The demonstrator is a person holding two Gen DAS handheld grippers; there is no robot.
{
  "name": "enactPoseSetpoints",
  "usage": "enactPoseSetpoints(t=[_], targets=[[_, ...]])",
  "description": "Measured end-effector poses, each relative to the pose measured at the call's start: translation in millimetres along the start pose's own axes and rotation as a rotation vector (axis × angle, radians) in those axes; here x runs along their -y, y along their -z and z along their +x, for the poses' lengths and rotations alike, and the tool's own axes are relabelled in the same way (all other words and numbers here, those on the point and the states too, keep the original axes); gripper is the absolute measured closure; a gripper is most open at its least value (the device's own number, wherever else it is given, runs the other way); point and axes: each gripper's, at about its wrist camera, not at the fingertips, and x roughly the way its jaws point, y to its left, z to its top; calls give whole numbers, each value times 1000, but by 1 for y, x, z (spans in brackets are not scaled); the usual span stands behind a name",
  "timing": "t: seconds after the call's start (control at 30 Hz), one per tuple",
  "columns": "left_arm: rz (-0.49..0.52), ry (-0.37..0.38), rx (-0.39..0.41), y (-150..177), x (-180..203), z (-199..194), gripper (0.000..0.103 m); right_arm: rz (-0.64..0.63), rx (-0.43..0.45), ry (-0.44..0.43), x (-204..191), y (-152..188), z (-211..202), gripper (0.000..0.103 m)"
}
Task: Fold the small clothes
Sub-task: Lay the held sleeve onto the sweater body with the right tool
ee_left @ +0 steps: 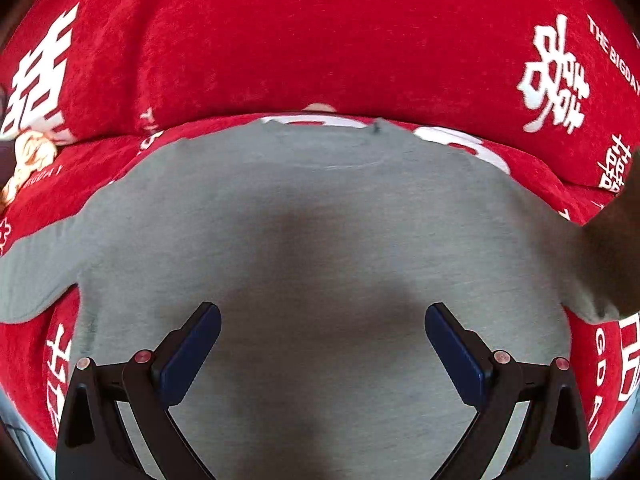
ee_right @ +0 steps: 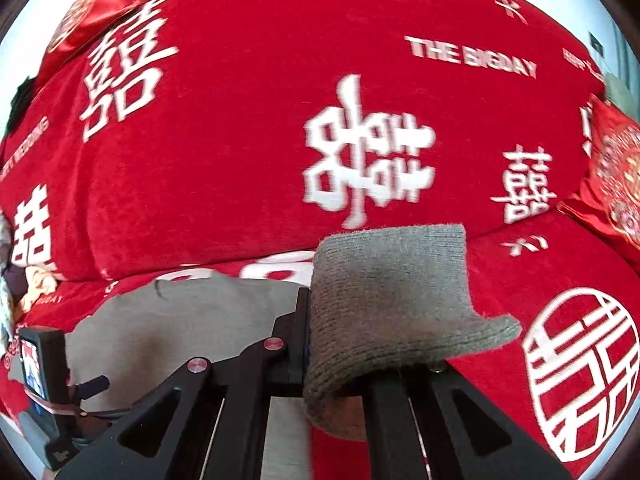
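My left tool (ee_left: 323, 354) hangs with its jaws spread wide and nothing between them, pointing down over the middle of the grey top (ee_left: 320, 240). The top lies flat on the red cover (ee_left: 320, 40) of what looks like a sofa seat, its neckline toward the back cushion. My right tool (ee_right: 340, 344) is clamped tight on the ribbed grey cuff (ee_right: 388, 292), lifted off the seat at the top's right side.

What worries me: the pinch looks to be on the cuff's edge only, so a quick swing across could pull the knit out of the jaws. With nothing pressing on the body of the top, dragging the sleeve may slide or bunch the whole garment on the plush cover and give a crooked fold. The loose cuff also hides my right fingertips, so I could misjudge where I lay it down.
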Motion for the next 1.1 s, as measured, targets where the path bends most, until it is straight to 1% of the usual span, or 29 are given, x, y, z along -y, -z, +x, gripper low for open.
enactPoseSetpoints(t=[0.3,0.47,0.57,0.73,0.83,0.97,1.1], targets=[[-51,-5,11,5,-54,-5,1,-102,-21,-67,-100,2,17,98],[-109,-7,28,10,-95,-15,1,-161,-61,-96,-155,16,34,98],[-149,-6,38,12,-118,-20,1,-193,-99,-107,-185,32,49,98],[-208,-4,40,19,-149,-21,1,-230,-158,-120,-218,54,68,98],[-234,-1,37,23,-162,-20,1,-250,-172,-124,-234,62,72,98],[-260,0,35,26,-176,-19,1,-276,-177,-136,-252,67,75,98],[-272,-4,29,30,-183,-17,1,-280,-208,-135,-265,74,86,98]])
